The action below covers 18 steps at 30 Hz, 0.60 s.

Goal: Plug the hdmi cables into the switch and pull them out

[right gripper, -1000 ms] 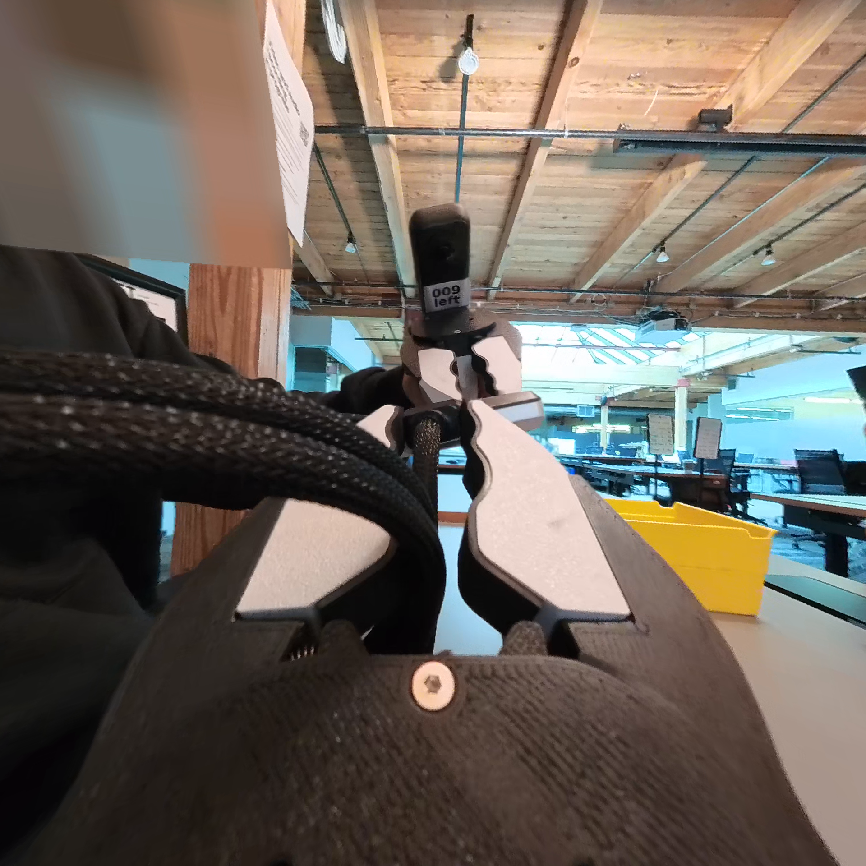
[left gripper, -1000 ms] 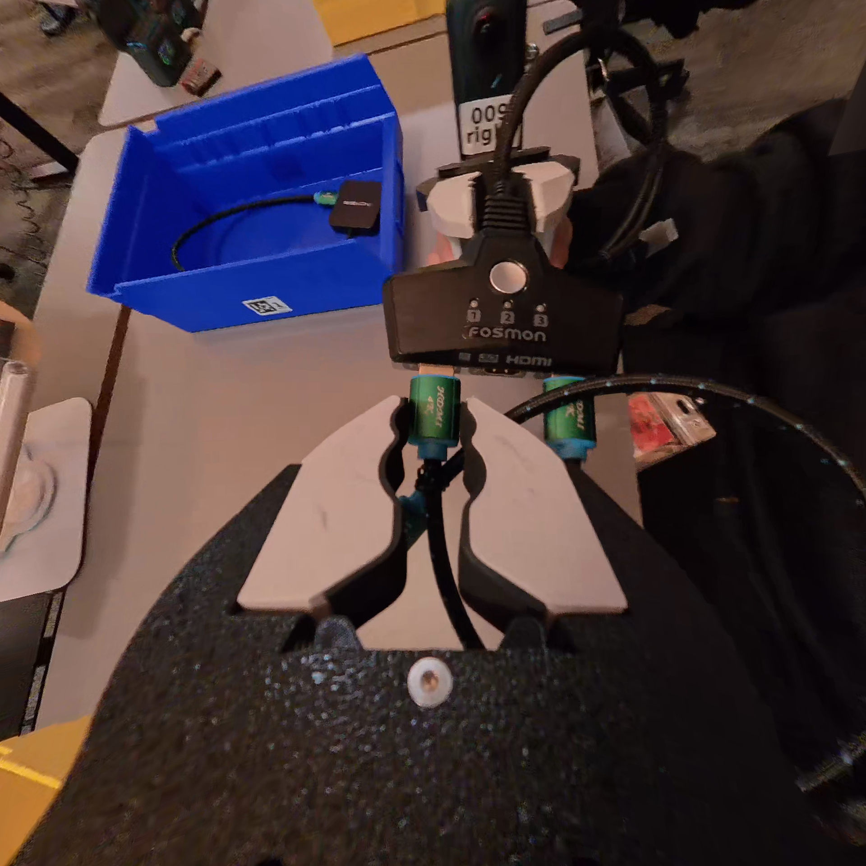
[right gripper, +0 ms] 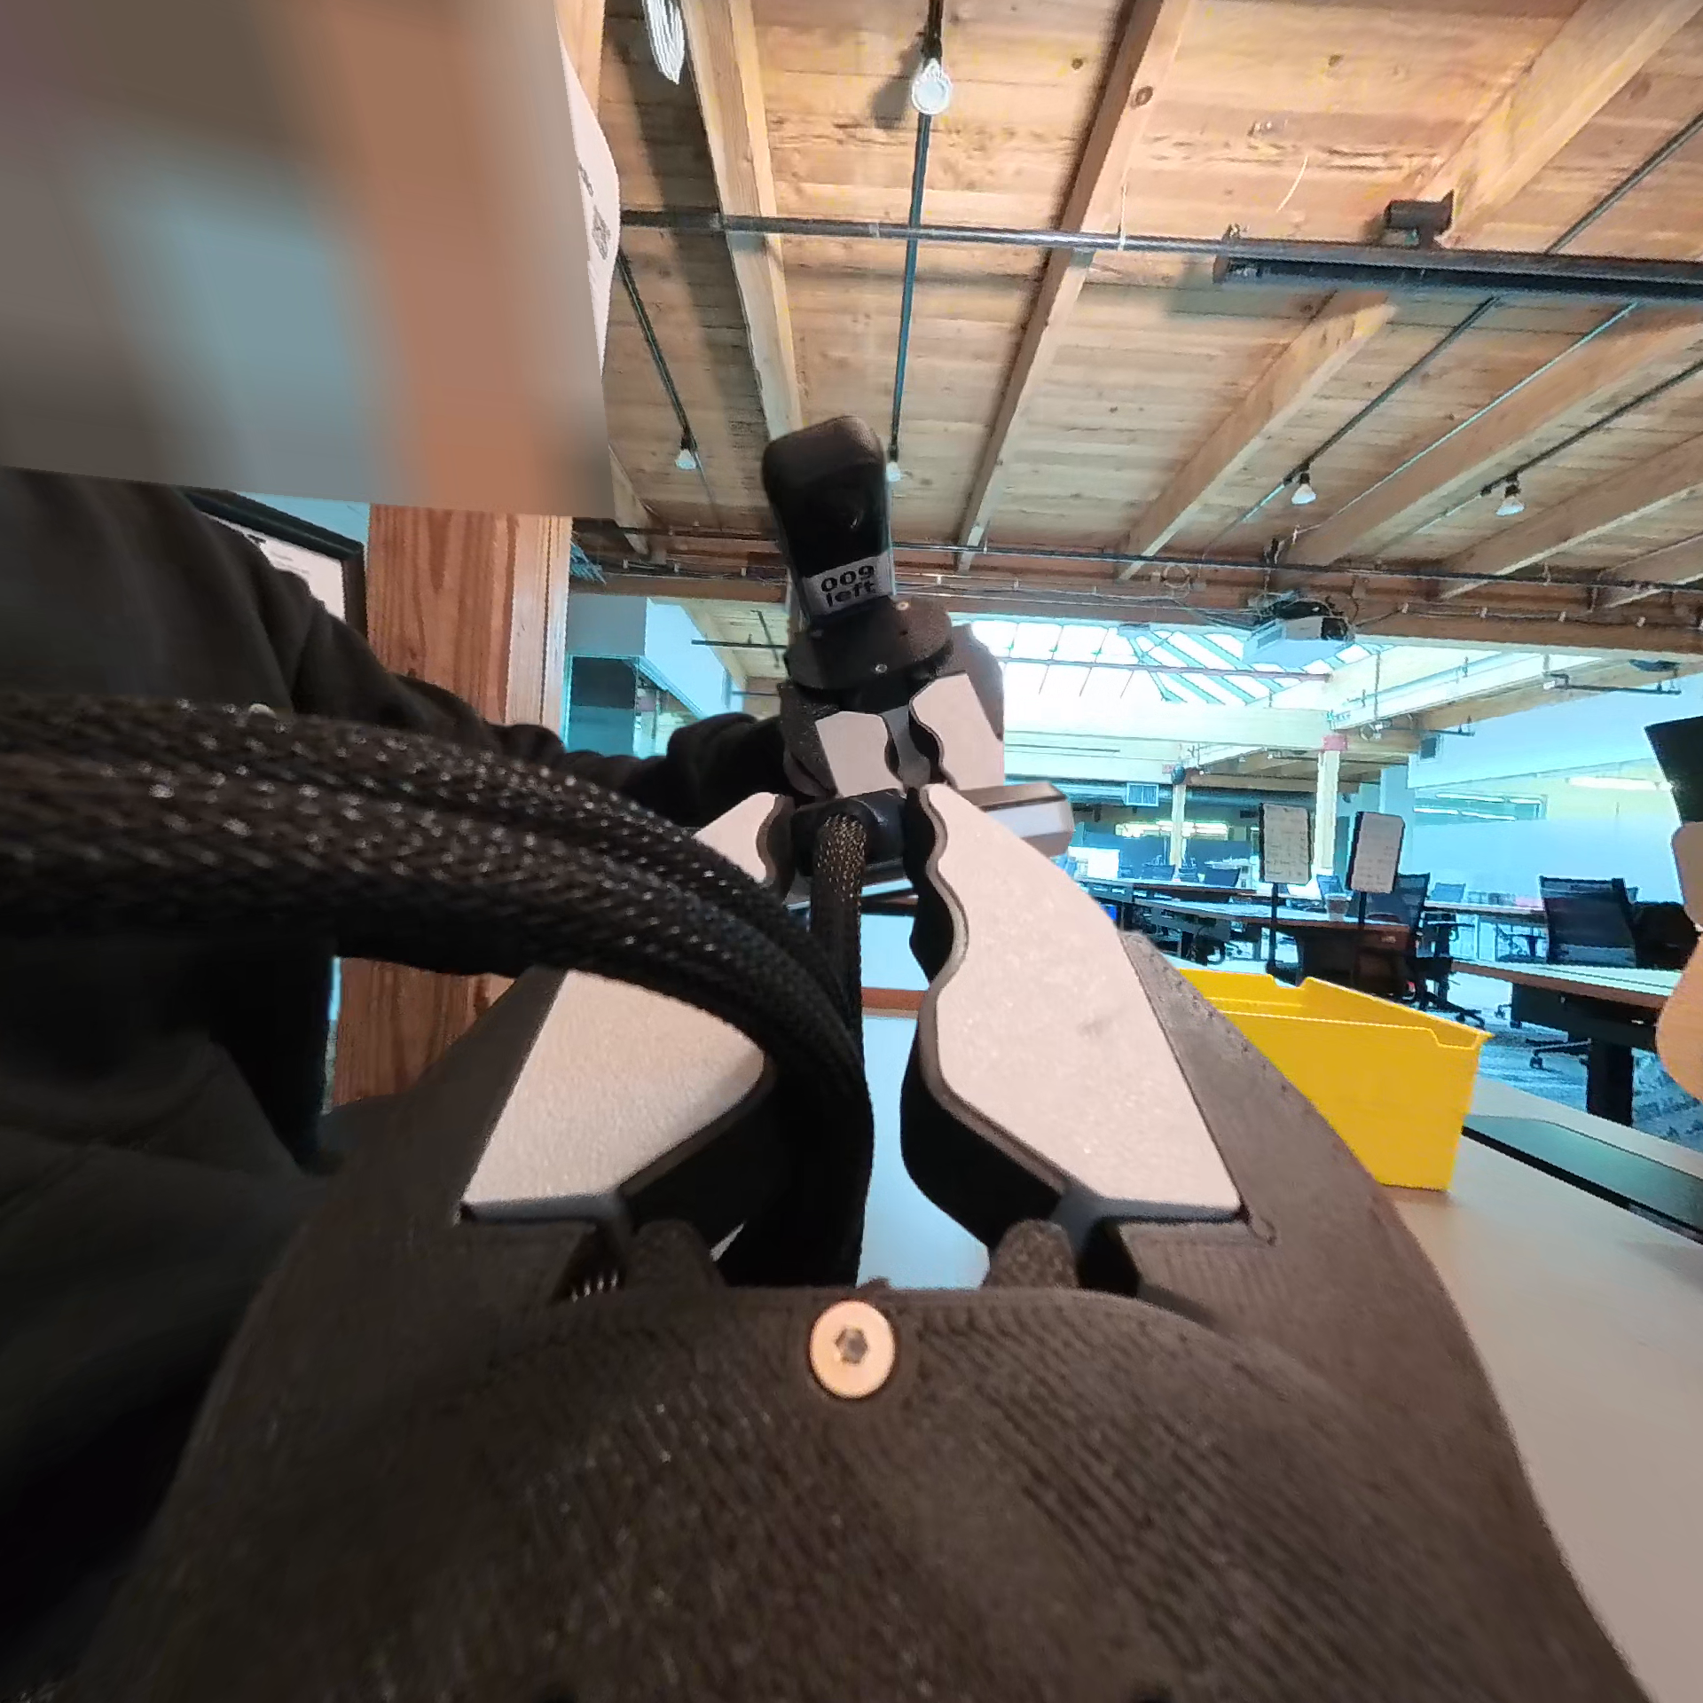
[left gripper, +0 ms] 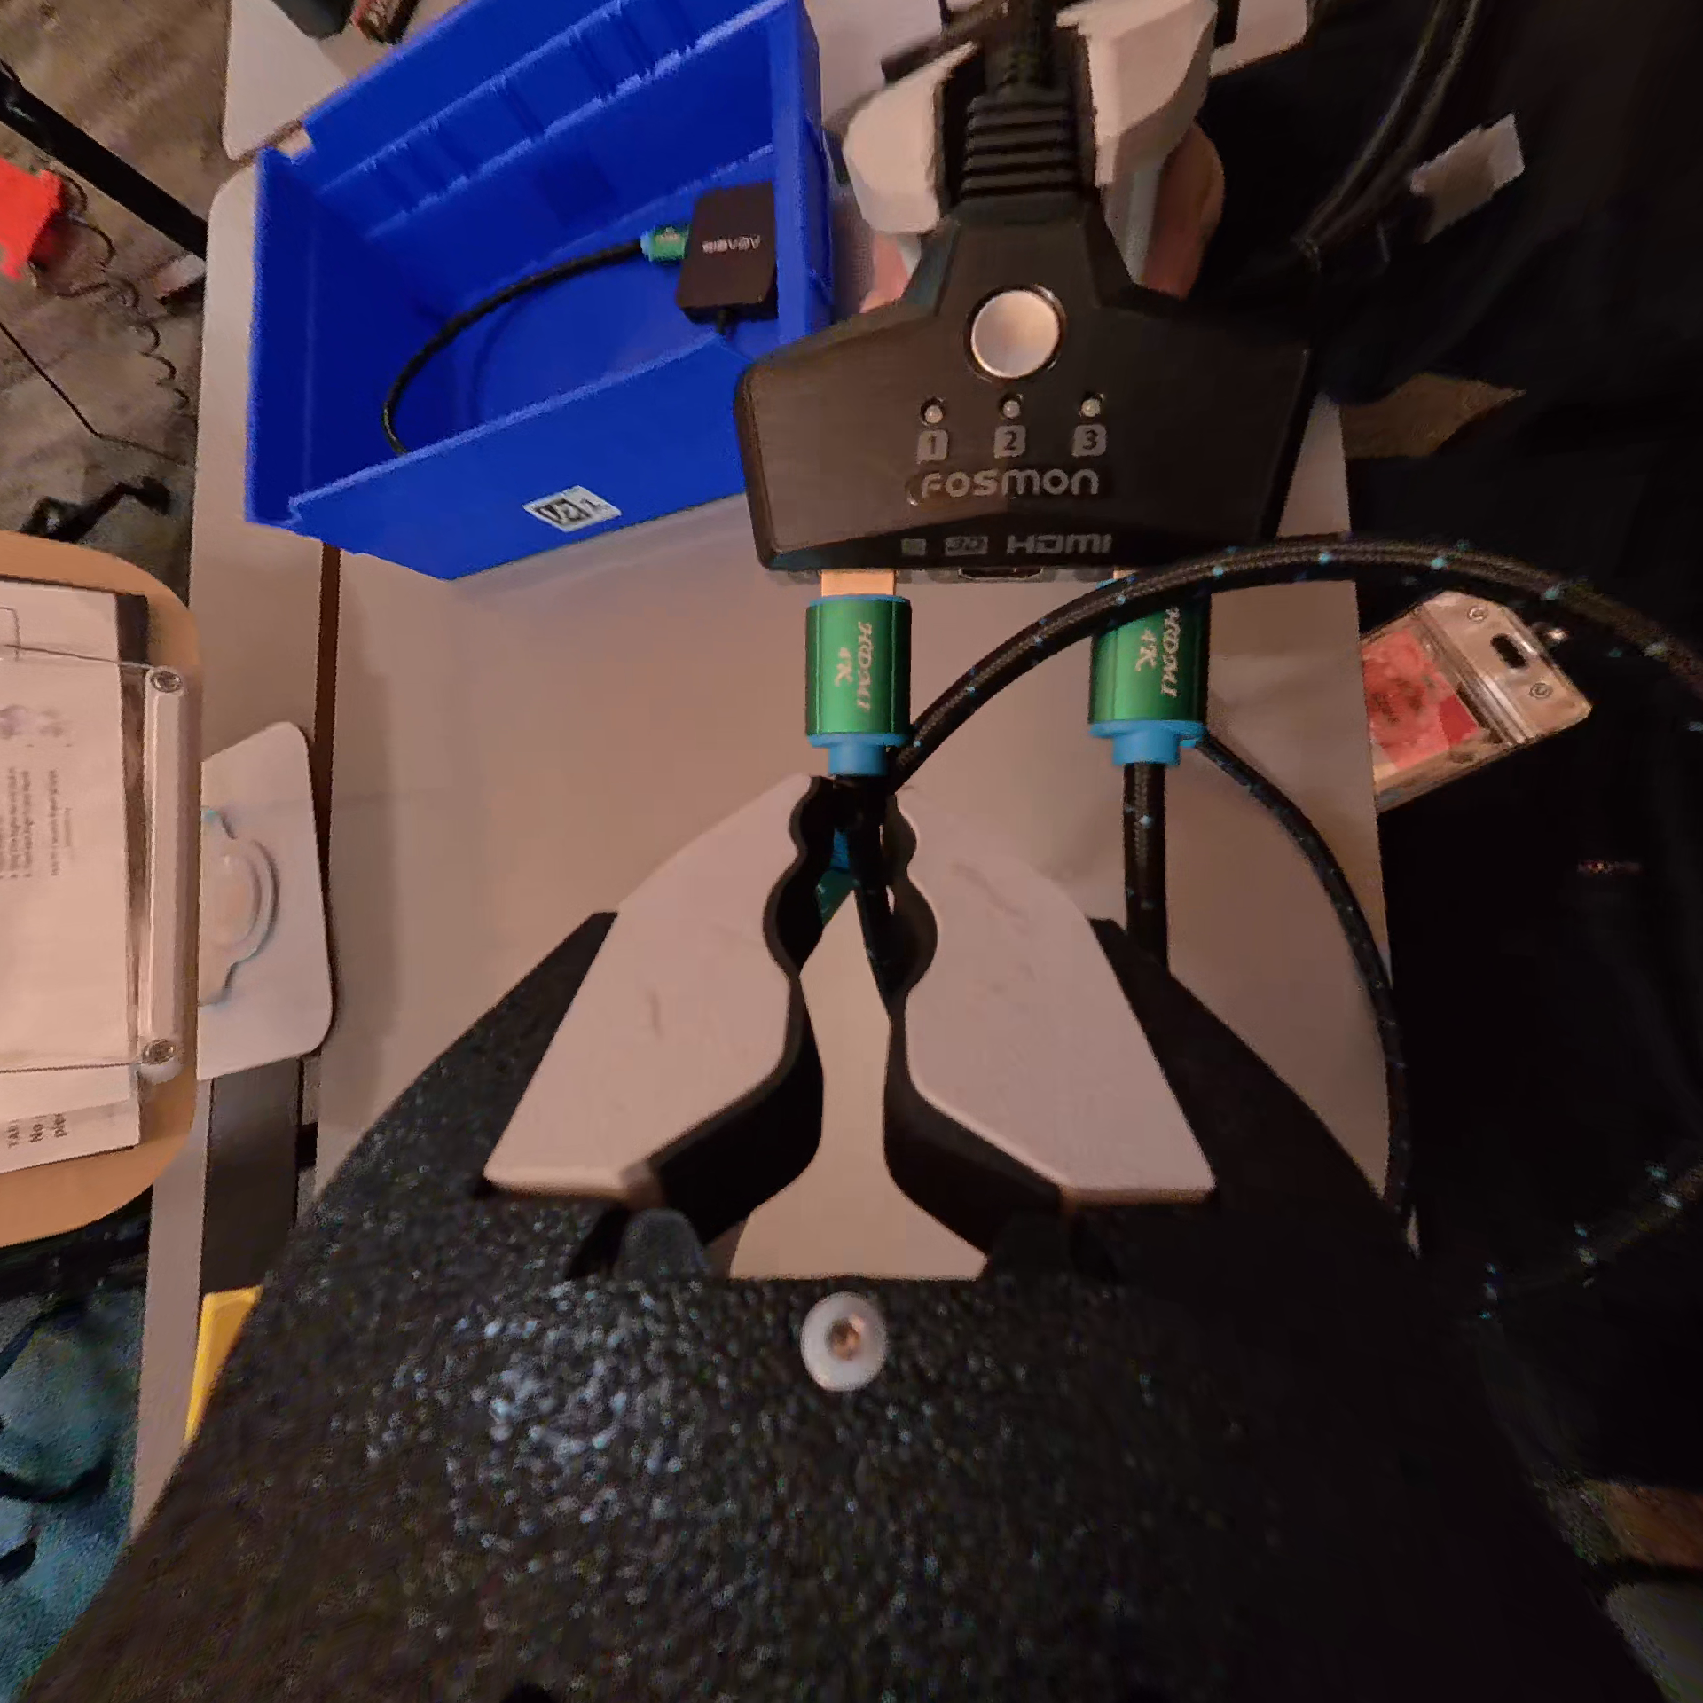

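Above grey table, green plug (half-inserted) just beyond left tongs.

Grey table under blue bin, yellow bin.

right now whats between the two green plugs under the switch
In the left wrist view, a braided black cable arcs across the gap between the left green plug and right green plug, under the switch.
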Tool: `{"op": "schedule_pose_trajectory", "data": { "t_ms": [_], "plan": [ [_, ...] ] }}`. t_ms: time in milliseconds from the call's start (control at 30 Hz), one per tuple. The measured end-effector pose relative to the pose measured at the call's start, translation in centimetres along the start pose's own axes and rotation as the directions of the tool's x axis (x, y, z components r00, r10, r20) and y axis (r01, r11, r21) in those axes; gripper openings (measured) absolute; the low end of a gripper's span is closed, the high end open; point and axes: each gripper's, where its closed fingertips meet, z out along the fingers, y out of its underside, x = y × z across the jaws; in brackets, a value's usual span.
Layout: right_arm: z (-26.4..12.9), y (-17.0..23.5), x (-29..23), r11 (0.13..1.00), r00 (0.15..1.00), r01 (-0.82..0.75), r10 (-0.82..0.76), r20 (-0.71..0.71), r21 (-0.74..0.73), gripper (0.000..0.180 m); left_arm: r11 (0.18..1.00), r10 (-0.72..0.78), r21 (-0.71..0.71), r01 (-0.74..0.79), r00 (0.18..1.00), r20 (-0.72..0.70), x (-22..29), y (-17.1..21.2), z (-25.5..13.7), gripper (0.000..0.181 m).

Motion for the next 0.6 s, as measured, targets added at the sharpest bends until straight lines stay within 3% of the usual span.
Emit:
{"op": "schedule_pose_trajectory", "data": {
  "t_ms": [133, 367, 600],
  "plan": [
    [0.1, 0.3, -0.1, 0.999, 0.999, -0.04, 0.04, 0.016, 0.03, 0.025, 0.998, -0.027, 0.049, 0.03, 0.997, -0.068, 0.5, 0.2, 0.0, 0.009],
    [-0.1, 0.1, -0.1, 0.996, 0.998, -0.053, 0.05, 0.031, 0.076, 0.025, 0.937, -0.195, 0.247, 0.248, 0.955, -0.223, 0.5, -0.4, -0.2, 0.009],
    [-0.8, -0.7, -0.1, 0.995, 0.999, -0.008, 0.004, 0.033, 0.097, 0.024, 0.898, -0.249, 0.301, 0.322, 0.934, -0.257, 0.6, -1.6, -0.2, 0.01]
  ]
}}
